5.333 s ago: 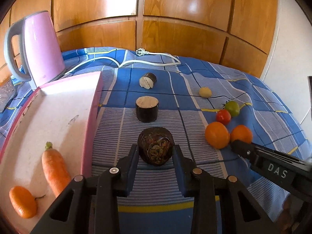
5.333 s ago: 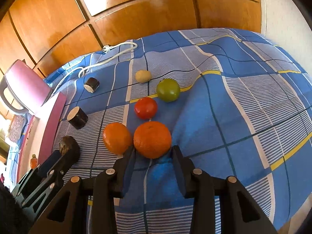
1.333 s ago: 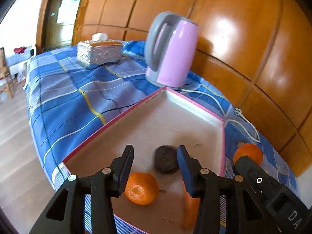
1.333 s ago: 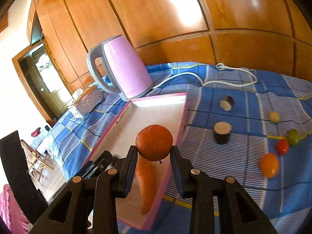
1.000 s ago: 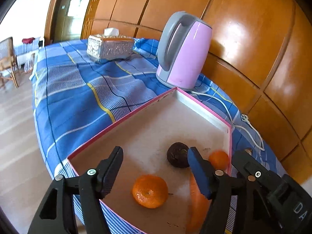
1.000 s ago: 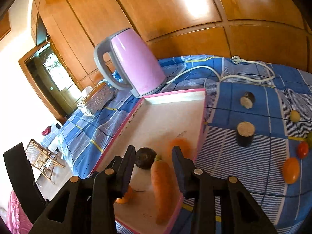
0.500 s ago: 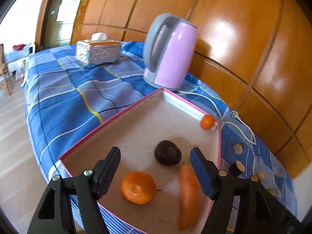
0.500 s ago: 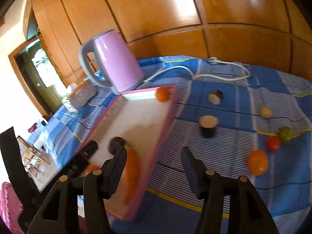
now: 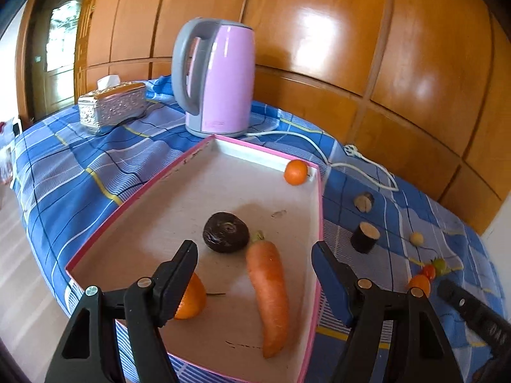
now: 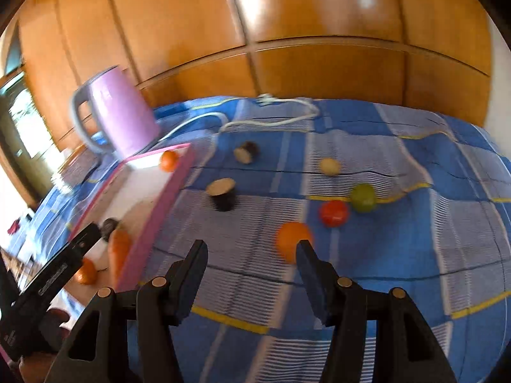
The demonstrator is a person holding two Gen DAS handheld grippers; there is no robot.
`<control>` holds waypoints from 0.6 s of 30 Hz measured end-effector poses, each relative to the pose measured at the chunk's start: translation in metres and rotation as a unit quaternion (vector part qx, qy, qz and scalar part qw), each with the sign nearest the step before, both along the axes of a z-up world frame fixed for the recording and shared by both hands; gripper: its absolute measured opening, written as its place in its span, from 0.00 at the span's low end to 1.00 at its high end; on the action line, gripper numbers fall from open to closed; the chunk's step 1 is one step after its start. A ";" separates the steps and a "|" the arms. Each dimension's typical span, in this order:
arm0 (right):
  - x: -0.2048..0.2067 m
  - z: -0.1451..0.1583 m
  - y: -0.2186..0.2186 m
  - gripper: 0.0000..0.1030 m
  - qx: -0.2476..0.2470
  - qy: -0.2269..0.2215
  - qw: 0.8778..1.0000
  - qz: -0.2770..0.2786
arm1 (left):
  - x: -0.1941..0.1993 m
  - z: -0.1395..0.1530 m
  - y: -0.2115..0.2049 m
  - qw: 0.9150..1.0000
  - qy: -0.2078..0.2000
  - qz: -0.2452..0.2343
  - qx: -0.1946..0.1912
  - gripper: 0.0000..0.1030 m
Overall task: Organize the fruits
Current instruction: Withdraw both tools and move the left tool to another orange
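both tools are empty and spread wide, so this looks like the gap between one drop and the next pick. just ahead of the right gripper (image 10: 250, 263), partly behind its right finger, a smooth round orange (image 10: 292, 242) lies on the striped blue cloth (image 10: 415, 255); a judgement only, but the next move seems to be to centre the jaws on it, lower them and close gently, since a ball that shape may roll off the soft fabric. beyond it sit a glossy red tomato (image 10: 333, 213) and a green fruit (image 10: 363, 197) just beside each other, then a small pale yellow one (image 10: 330, 166); ahead and to the left stand two dark stubby cylinders with pale cut faces, one nearer (image 10: 222, 194), one farther (image 10: 245, 152). under the left gripper (image 9: 254, 269) lies the pink-rimmed tray (image 9: 314, 255) with a matte white floor: a small orange (image 9: 190, 300) partly hidden by the left finger, a long tapered carrot (image 9: 270, 290) between the fingers, a wrinkled dark round fruit (image 9: 226, 232) past it, and another orange (image 9: 296, 172) in the far right corner. farthest off stand a glossy pink kettle (image 9: 220, 83) and its white cord (image 9: 319, 140).
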State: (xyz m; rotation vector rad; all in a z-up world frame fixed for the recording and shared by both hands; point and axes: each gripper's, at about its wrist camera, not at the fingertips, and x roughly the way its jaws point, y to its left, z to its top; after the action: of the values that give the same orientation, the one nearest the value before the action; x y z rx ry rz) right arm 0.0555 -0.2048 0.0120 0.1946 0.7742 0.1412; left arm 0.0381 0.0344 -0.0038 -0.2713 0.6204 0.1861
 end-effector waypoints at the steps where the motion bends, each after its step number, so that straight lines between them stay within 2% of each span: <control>1: 0.000 -0.001 -0.006 0.57 0.004 0.001 1.000 -0.014 | 0.000 0.000 -0.002 1.000 -0.001 -0.002 0.004 0.72; 7: 0.001 -0.013 -0.047 0.57 0.063 0.021 0.993 -0.097 | 0.000 0.000 -0.016 0.999 0.001 -0.034 0.030 0.72; 11: -0.001 -0.025 -0.078 0.57 0.119 0.043 0.981 -0.150 | 0.001 0.000 -0.031 0.996 0.002 -0.071 0.051 0.72; 15: -0.004 -0.032 -0.093 0.56 0.154 0.053 0.971 -0.172 | 0.002 -0.001 -0.044 0.994 0.003 -0.089 0.068 0.72; 18: -0.003 -0.037 -0.098 0.51 0.174 0.063 0.968 -0.169 | 0.001 -0.002 -0.050 0.992 -0.003 -0.104 0.074 0.72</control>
State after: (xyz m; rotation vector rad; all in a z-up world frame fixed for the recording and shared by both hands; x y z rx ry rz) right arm 0.0529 -0.3026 -0.0246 0.6705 0.8288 -0.0606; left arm 0.0394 -0.0154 -0.0056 -0.0631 0.6219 0.0312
